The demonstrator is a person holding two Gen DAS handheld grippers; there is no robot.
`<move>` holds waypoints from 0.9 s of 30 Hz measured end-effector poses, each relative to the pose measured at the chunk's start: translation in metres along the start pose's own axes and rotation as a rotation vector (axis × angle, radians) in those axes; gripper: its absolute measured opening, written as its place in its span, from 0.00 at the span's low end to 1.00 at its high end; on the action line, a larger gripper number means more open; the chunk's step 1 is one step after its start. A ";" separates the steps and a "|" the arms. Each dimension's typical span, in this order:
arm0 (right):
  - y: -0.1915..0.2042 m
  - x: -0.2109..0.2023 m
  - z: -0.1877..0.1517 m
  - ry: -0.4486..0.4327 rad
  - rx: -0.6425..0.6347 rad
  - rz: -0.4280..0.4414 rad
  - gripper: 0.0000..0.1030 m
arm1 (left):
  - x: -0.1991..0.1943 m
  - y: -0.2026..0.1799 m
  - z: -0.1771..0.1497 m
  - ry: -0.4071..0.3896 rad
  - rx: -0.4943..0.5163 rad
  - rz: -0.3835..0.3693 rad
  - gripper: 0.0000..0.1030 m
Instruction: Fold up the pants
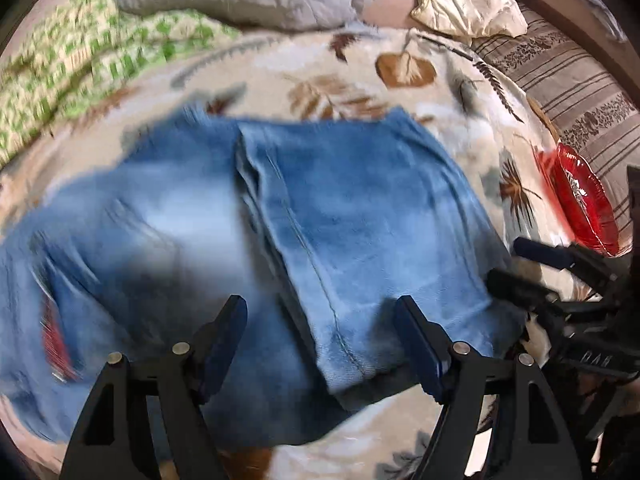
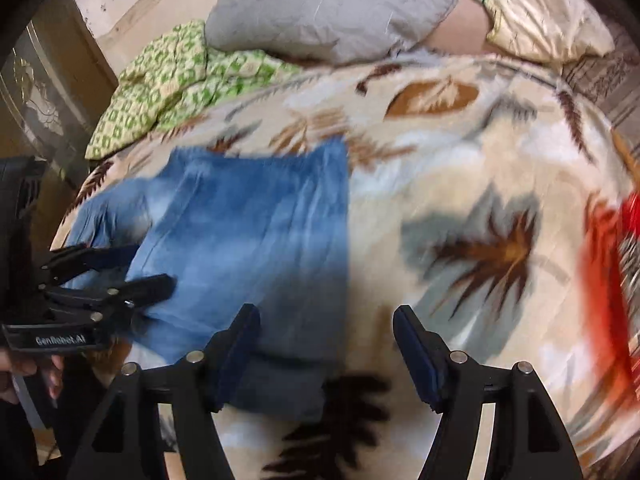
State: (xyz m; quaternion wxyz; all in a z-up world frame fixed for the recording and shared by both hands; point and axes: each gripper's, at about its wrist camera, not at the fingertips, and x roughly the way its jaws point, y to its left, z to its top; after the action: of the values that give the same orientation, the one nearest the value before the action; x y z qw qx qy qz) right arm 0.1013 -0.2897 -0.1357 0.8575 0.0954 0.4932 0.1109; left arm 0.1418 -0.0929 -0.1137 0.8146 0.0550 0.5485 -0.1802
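Blue jeans (image 1: 248, 232) lie on a leaf-patterned blanket (image 1: 360, 76), with a folded-over layer on the right half. My left gripper (image 1: 320, 320) is open above the near edge of the jeans, holding nothing. My right gripper (image 2: 326, 330) is open above the jeans' near right corner (image 2: 280, 372), holding nothing. The jeans (image 2: 240, 232) fill the left of the right wrist view. The right gripper shows at the right edge of the left wrist view (image 1: 508, 262), the left gripper at the left of the right wrist view (image 2: 148, 266). Both views are motion-blurred.
A grey pillow (image 2: 332, 8) and a cream pillow (image 2: 544, 16) lie at the far side. A green-patterned cloth (image 2: 168, 80) is at the far left. A red glass dish (image 1: 580, 200) sits at the right on the bed. A wooden headboard (image 2: 36, 92) stands at the left.
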 end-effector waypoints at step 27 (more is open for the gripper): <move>0.001 -0.015 -0.011 -0.087 -0.028 -0.094 0.80 | -0.051 0.029 -0.032 -0.176 0.008 0.140 0.97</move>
State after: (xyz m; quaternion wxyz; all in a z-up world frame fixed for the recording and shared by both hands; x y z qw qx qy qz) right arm 0.0845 -0.2924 -0.1283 0.8837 0.0648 0.4577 0.0731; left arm 0.1068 -0.0452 -0.0827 0.8699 0.0805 0.4691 -0.1294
